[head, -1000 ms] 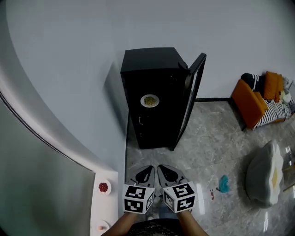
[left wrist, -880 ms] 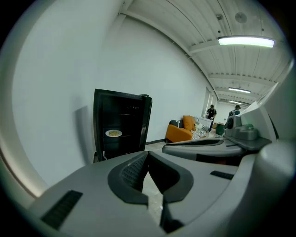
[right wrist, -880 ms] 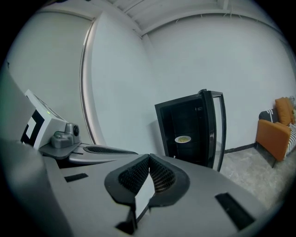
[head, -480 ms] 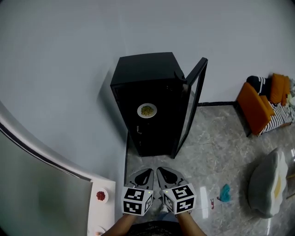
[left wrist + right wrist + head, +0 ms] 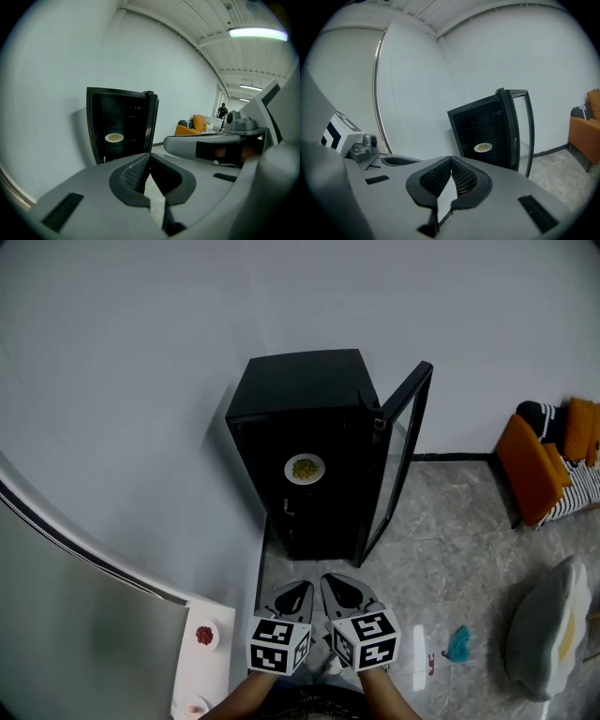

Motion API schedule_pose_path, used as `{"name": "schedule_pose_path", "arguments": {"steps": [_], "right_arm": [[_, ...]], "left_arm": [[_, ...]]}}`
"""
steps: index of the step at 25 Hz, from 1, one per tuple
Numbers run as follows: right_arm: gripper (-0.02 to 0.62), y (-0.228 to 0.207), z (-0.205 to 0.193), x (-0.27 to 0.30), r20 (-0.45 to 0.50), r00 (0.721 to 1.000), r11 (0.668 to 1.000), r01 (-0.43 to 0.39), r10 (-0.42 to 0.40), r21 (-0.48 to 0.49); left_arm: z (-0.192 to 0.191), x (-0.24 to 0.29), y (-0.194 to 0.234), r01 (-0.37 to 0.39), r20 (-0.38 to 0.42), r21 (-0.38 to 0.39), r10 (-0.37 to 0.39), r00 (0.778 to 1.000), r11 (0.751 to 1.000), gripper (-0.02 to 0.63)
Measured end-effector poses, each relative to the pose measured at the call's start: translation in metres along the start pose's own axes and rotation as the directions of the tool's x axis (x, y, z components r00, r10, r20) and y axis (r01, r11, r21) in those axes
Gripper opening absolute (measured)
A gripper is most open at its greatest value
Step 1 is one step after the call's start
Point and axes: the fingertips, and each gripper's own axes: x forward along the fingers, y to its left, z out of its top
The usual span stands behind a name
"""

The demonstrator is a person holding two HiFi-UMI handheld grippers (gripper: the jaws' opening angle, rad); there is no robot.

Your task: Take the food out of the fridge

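Note:
A small black fridge [image 5: 305, 395] stands against the white wall, its glass door [image 5: 398, 460] swung open to the right. On a shelf inside sits a white plate of yellowish food [image 5: 305, 469], also seen in the left gripper view [image 5: 114, 137] and the right gripper view [image 5: 483, 147]. Both grippers are held side by side at the bottom of the head view, well short of the fridge. My left gripper [image 5: 291, 593] is shut and empty. My right gripper [image 5: 339, 587] is shut too, with nothing between its jaws.
A white ledge at lower left carries a small dish of red food [image 5: 205, 635]. An orange sofa [image 5: 536, 465] stands at the right wall. A grey beanbag [image 5: 546, 629] and a small teal object [image 5: 457, 643] lie on the marble floor at lower right.
The fridge has shifted lower and slightly right in the head view and looks a little nearer. Both grippers stay shut, side by side.

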Motion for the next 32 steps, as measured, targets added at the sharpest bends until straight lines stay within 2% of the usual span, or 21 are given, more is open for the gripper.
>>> {"name": "schedule_pose_path", "arguments": {"steps": [8, 15, 26, 32], "right_arm": [[0.021, -0.009, 0.008, 0.013, -0.002, 1.0, 1.0, 0.0, 0.0, -0.009], [0.021, -0.029, 0.02, 0.037, -0.011, 0.999, 0.999, 0.037, -0.037, -0.021], [0.021, -0.062, 0.046, 0.11, -0.04, 0.996, 0.997, 0.077, -0.078, -0.03], [0.021, -0.074, 0.06, 0.151, -0.056, 0.994, 0.995, 0.093, -0.095, -0.036]], "left_arm": [[0.012, 0.017, 0.007, -0.001, 0.004, -0.003, 0.001, 1.0, 1.0, 0.014], [0.027, 0.048, 0.022, 0.029, 0.01, -0.018, -0.029, 1.0, 0.999, 0.014], [0.057, 0.117, 0.072, 0.067, -0.001, -0.048, -0.068, 0.998, 0.997, 0.014], [0.064, 0.154, 0.109, 0.084, -0.018, -0.109, -0.086, 0.996, 0.99, 0.014]]}}
